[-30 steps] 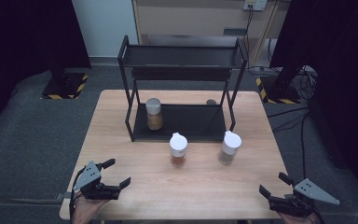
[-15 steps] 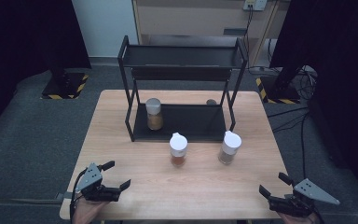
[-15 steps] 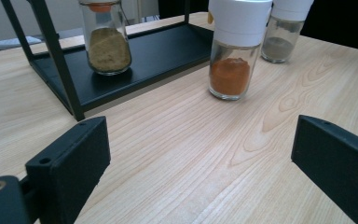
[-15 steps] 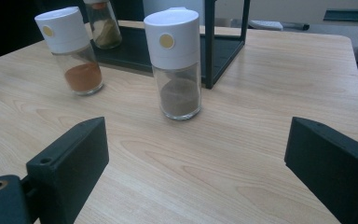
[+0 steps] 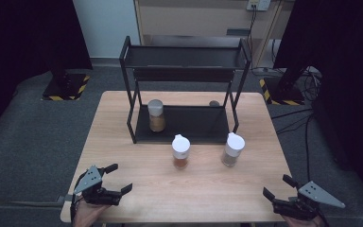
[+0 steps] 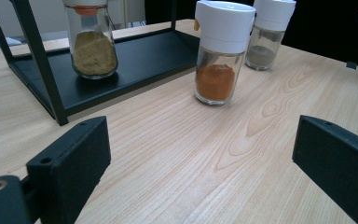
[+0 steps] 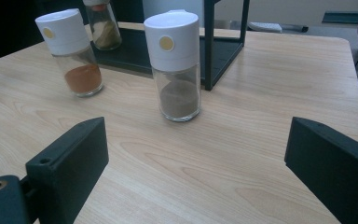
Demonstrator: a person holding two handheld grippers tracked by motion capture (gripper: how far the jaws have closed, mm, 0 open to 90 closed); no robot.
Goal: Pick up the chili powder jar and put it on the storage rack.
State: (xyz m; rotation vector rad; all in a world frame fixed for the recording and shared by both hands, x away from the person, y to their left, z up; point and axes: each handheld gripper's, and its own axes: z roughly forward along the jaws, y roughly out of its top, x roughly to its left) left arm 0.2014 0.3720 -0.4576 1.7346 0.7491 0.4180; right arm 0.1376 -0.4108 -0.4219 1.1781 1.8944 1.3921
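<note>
Two white-capped spice jars stand on the wooden table [image 5: 123, 142] in front of a black two-tier rack [image 5: 184, 85]: one with orange powder [image 5: 180, 152] [image 6: 220, 53] [image 7: 74, 53], one with brown powder [image 5: 233, 149] [image 7: 176, 65] [image 6: 266, 35]. A third jar with tan powder [image 5: 156, 115] [image 6: 91, 39] stands on the rack's lower shelf at the left. My left gripper [image 5: 118, 178] [image 6: 200, 154] rests open near the table's front left corner. My right gripper [image 5: 278, 187] [image 7: 196, 154] is open near the front right corner. Neither holds anything.
The rack's upper shelf [image 5: 184, 59] carries nothing. A small dark round object [image 5: 214, 103] lies on the table behind the rack. Grey floor surrounds the table, with cables [image 5: 307, 80] at the far right and a striped stand base [image 5: 66, 87] at the far left.
</note>
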